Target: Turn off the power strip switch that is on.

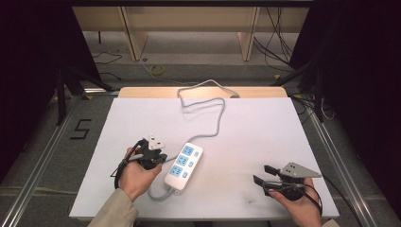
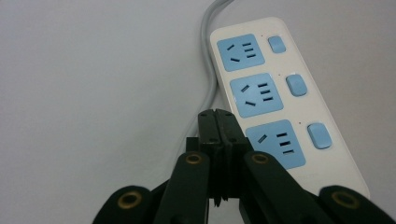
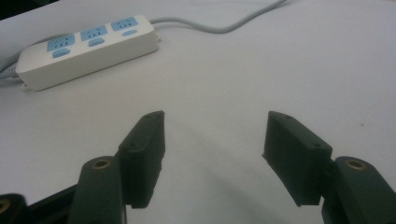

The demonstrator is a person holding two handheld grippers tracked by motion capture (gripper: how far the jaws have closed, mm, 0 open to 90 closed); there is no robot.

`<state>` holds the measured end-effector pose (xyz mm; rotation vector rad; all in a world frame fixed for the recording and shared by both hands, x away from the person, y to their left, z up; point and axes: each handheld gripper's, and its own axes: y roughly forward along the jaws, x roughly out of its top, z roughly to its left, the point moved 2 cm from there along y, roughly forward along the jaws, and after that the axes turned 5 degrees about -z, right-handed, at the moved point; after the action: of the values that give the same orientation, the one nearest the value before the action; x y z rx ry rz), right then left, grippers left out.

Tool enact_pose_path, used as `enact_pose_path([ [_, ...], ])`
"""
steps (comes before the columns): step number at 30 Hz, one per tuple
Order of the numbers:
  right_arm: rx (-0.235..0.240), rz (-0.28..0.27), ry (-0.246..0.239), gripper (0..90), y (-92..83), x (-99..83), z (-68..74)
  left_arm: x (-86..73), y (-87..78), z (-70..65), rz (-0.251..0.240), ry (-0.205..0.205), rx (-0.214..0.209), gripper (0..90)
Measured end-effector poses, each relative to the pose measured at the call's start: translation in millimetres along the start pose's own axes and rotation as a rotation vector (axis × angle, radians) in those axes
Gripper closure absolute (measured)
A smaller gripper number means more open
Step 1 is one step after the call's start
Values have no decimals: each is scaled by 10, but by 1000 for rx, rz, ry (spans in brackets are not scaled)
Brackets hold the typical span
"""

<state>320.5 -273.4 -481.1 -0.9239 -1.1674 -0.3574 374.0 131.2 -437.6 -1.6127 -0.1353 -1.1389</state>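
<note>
**Power strip between our two grippers on the white table**

Power strip (image 1: 183,167): we see it lying flat on the white table (image 1: 255,142), a little left of the middle and toward our near edge, set at a slant. It is a white bar with three blue sockets in a row, each with a blue switch beside it. Its grey cable (image 1: 215,120) leaves the far end, loops over the table and runs off the back edge; a second bend of grey cable curls out at the near end of the strip.

Our left gripper (image 1: 153,153) sits in our left hand (image 1: 135,175) just beside the strip's left side. In the left gripper view its jaws are pressed together with nothing between them, their tips hanging over the edge of the strip (image 2: 280,98) near the nearest socket; whether they touch it we cannot tell.

Our right gripper (image 1: 262,174) rests in our right hand (image 1: 298,203) near the right front corner of the table, well apart from the strip. Its jaws stand wide apart and empty, with bare table between them in the right gripper view, where the strip (image 3: 88,46) lies farther off at the upper left. A grey three-cornered plate tops this gripper.
</note>
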Motion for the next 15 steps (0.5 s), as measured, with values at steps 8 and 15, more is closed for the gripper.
enact_pose_path([
  [8,-1,0,0,392,-1,0,0,48,51,-35,3,5,-11,898],
  [15,0,0,-1,392,-2,-1,-3,91,91,-63,1,9,-16,898],
])
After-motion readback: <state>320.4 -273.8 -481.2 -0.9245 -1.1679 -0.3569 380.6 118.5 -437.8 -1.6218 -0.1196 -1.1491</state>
